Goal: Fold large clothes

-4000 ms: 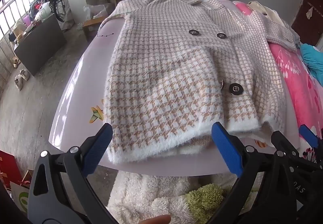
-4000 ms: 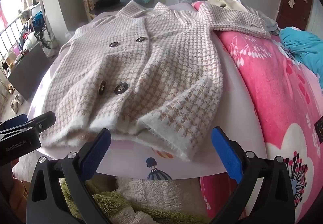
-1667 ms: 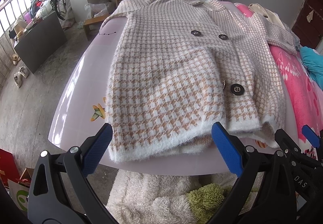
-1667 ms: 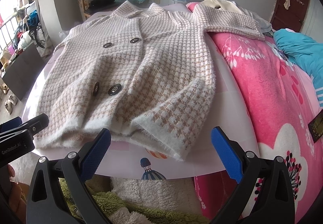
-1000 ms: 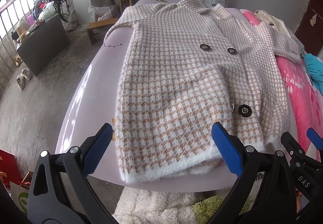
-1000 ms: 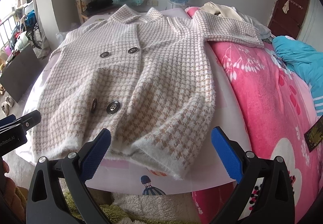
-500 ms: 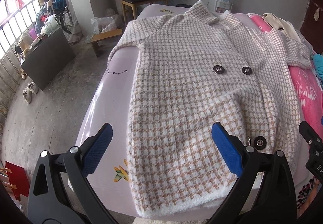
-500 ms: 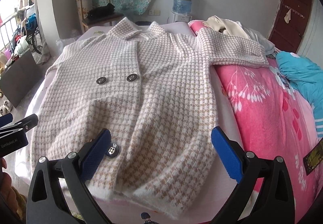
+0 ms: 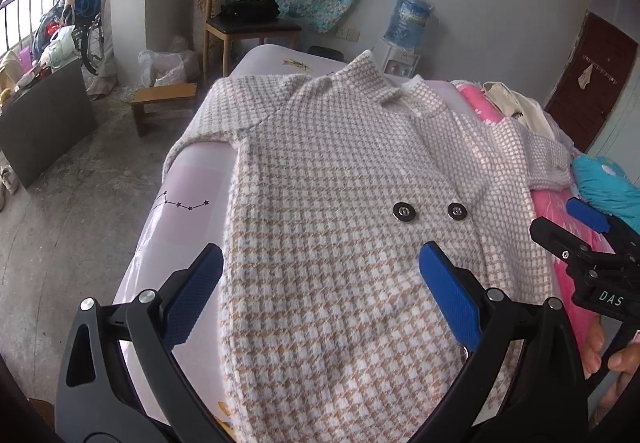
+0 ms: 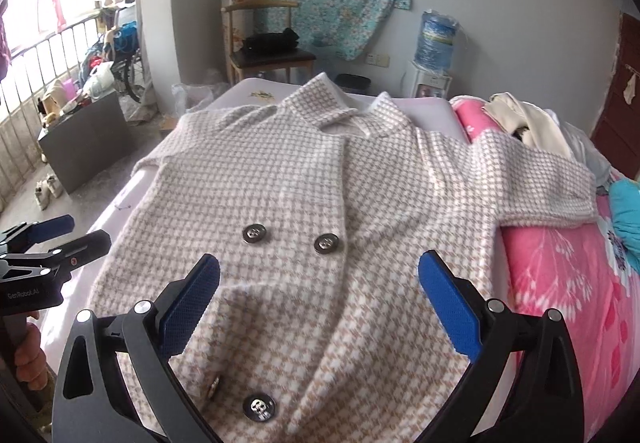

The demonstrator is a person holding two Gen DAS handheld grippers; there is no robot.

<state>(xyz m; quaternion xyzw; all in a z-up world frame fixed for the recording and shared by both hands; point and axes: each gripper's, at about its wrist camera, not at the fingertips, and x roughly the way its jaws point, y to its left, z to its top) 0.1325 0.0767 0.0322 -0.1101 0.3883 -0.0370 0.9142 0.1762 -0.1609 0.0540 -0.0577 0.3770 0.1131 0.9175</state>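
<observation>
A beige-and-white houndstooth coat (image 9: 340,211) (image 10: 304,195) lies face up on the lilac bed sheet (image 9: 188,179), collar at the far end, four metal buttons down its front. Its right sleeve (image 10: 536,175) stretches out over the pink blanket (image 10: 568,275). The left sleeve drapes over the bed's left edge. My left gripper (image 9: 318,283) hovers open above the coat's left half, nothing between its blue pads. My right gripper (image 10: 318,283) hovers open above the middle, just below the upper buttons (image 10: 292,237). Each gripper shows at the edge of the other's view.
A wooden chair (image 9: 248,15) with dark clothes, a low stool (image 9: 164,99) and a water dispenser (image 10: 434,55) stand beyond the bed. Cream clothes (image 10: 532,123) and a teal cloth (image 9: 608,191) lie on the right. Bare concrete floor (image 9: 68,203) runs along the left.
Both grippers have moved forward from the coat's hem and the bed's near edge to over the middle of the coat. Both stayed open. The coat has not moved.
</observation>
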